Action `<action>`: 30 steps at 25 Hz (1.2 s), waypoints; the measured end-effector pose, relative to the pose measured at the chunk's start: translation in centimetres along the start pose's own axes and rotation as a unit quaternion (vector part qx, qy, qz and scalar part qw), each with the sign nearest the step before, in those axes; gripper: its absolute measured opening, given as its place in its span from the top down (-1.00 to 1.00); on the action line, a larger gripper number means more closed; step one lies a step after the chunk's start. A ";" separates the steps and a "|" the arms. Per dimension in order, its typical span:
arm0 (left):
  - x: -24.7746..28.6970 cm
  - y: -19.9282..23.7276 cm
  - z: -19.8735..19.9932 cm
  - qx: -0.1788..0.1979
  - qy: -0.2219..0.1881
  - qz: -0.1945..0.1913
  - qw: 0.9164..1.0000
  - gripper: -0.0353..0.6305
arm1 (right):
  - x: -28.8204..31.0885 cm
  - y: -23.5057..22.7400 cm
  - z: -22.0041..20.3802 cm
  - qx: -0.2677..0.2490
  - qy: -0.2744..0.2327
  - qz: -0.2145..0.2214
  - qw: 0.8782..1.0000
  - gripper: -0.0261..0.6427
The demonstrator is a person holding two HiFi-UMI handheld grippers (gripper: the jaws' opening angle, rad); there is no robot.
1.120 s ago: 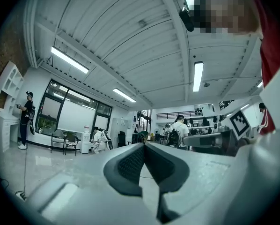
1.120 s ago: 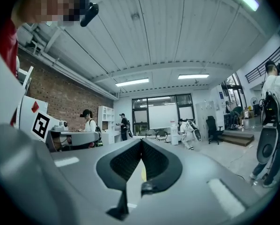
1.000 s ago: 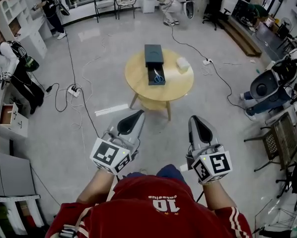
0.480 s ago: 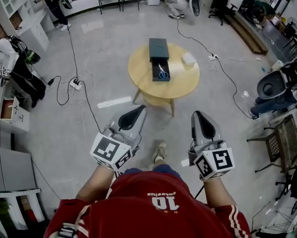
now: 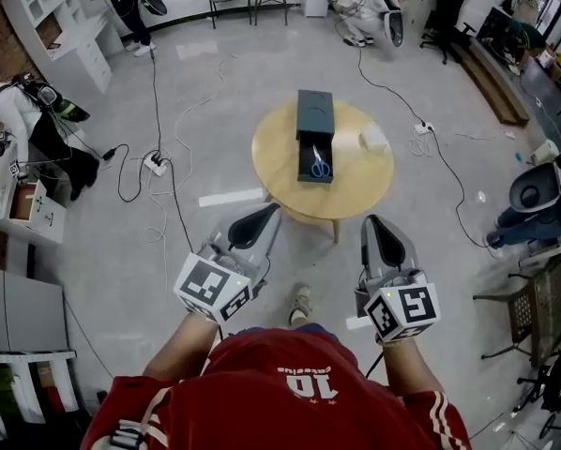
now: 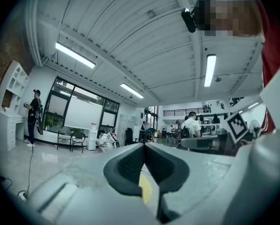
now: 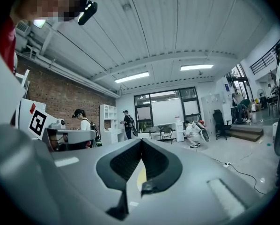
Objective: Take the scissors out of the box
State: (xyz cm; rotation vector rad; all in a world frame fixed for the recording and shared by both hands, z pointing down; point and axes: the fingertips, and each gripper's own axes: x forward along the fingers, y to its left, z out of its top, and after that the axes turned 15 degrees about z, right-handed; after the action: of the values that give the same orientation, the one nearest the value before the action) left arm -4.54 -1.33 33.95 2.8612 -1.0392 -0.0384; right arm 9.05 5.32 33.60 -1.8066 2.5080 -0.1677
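Blue-handled scissors [image 5: 321, 169] lie in the open tray of a dark box [image 5: 315, 115] on a round wooden table [image 5: 356, 190] ahead, in the head view. My left gripper [image 5: 269, 213] and right gripper [image 5: 372, 223] are held level in front of the person's body, well short of the table. Both are shut with nothing between the jaws. In the left gripper view the left gripper [image 6: 143, 146] has its pads pressed together, and in the right gripper view the right gripper [image 7: 141, 142] does too. Only a yellow sliver of the table shows past each pair of jaws.
A white packet [image 5: 374, 140] lies on the table right of the box. Cables [image 5: 159, 195] and a power strip [image 5: 155, 164] trail over the grey floor to the left. People work at white shelves [image 5: 65, 36] on the left; a chair [image 5: 534, 312] stands at right.
The table with the box has drawn nearer and shifted right in the head view as the person walks toward it. Both grippers stay shut and keep their pose.
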 end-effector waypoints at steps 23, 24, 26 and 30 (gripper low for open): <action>15.9 -1.4 0.2 0.041 0.018 0.034 0.998 0.89 | 7.9 -14.0 -1.2 0.029 0.021 0.093 0.995 0.93; 16.2 -1.4 0.0 0.040 0.020 0.033 0.998 0.89 | 8.1 -14.3 -1.7 0.029 0.026 0.092 0.995 0.93; 16.9 -1.1 -0.4 0.035 0.022 0.033 0.999 0.89 | 8.7 -14.6 -2.3 0.029 0.030 0.104 0.994 0.92; 18.2 -0.2 -1.2 0.025 0.024 0.033 0.999 0.89 | 10.1 -14.7 -3.0 0.034 0.034 0.138 0.989 0.92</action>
State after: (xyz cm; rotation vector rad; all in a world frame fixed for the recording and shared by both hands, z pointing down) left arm 9.57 -12.77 35.32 2.8539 -1.1392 0.0624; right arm 19.41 -8.64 38.57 -1.4330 2.7282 -0.3030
